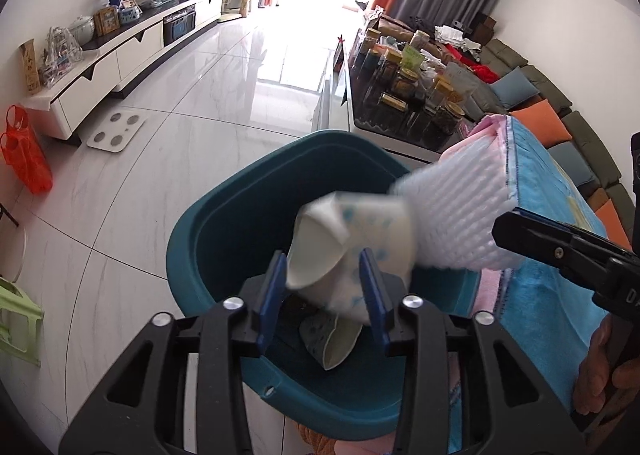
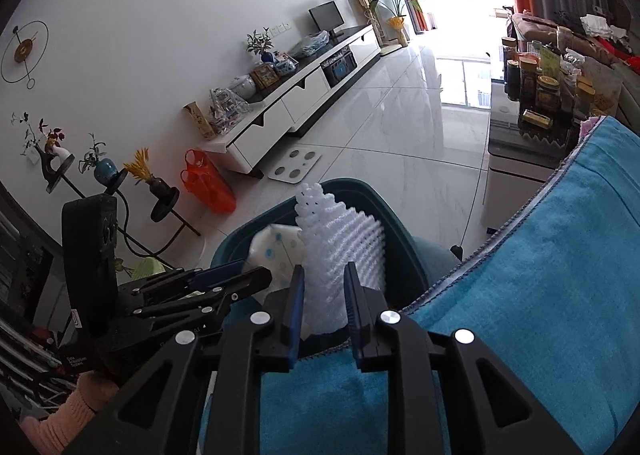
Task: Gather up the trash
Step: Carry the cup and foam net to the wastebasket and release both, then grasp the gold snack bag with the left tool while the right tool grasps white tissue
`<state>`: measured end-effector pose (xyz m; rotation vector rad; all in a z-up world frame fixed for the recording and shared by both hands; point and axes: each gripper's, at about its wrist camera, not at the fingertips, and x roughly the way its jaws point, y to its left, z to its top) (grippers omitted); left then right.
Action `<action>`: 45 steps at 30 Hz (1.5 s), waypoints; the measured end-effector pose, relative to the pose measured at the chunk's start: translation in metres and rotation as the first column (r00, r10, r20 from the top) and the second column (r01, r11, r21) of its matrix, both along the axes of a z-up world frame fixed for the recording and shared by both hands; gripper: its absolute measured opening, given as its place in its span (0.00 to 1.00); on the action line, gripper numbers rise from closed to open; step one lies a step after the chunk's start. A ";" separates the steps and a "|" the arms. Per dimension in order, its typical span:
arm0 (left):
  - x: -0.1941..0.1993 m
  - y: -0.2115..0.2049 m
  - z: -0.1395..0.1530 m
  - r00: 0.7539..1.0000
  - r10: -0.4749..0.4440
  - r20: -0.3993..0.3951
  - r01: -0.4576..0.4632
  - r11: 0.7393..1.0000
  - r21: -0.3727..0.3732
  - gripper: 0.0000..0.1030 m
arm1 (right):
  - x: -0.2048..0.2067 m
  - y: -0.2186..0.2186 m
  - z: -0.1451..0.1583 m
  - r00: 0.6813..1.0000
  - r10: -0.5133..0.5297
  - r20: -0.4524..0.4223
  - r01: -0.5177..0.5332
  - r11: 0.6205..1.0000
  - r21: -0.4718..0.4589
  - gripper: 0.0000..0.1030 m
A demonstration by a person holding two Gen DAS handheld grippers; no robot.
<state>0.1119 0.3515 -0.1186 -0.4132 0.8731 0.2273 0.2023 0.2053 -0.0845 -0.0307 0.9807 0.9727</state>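
Note:
A teal bin (image 1: pixel 224 223) stands on the floor below both grippers, against a surface draped with a blue towel (image 1: pixel 540 183). My left gripper (image 1: pixel 324 287) is over the bin mouth. A crumpled white paper cup with blue dots (image 1: pixel 352 235) hangs blurred between its blue pads, loose and ungripped. Another crushed cup (image 1: pixel 332 343) lies inside the bin. My right gripper (image 2: pixel 324 295) points over the bin rim (image 2: pixel 404 255), a white foam net (image 2: pixel 340 239) standing between its parted pads. In the right wrist view the left gripper (image 2: pixel 240 275) is beside the cup (image 2: pixel 280 247).
A coffee table (image 1: pixel 360 127) crowded with jars stands just beyond the bin. An orange bag (image 1: pixel 28 159), a white scale (image 1: pixel 116 131) and a green stool (image 1: pixel 16 315) sit on the tiled floor to the left. A hand (image 1: pixel 600 367) holds the right gripper.

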 end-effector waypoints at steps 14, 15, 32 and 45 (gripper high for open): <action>-0.033 -0.046 0.058 0.982 -0.046 0.185 0.036 0.997 0.061 0.65 | -0.035 -0.065 0.048 0.995 -0.018 0.100 0.006 0.993 0.117 0.39; -0.037 -0.054 0.066 0.976 -0.070 0.207 0.057 0.996 0.068 0.66 | -0.043 -0.078 0.055 0.992 -0.023 0.125 0.007 0.992 0.125 0.41; -0.046 -0.261 0.076 0.812 -0.523 0.259 0.520 0.850 0.085 0.78 | -0.120 -0.288 0.081 0.887 -0.327 0.325 0.293 0.944 0.151 0.54; -0.017 -0.395 0.052 0.624 -0.761 0.179 0.773 0.634 -0.001 0.78 | -0.144 -0.443 0.062 0.697 -0.649 0.304 0.645 0.753 0.127 0.55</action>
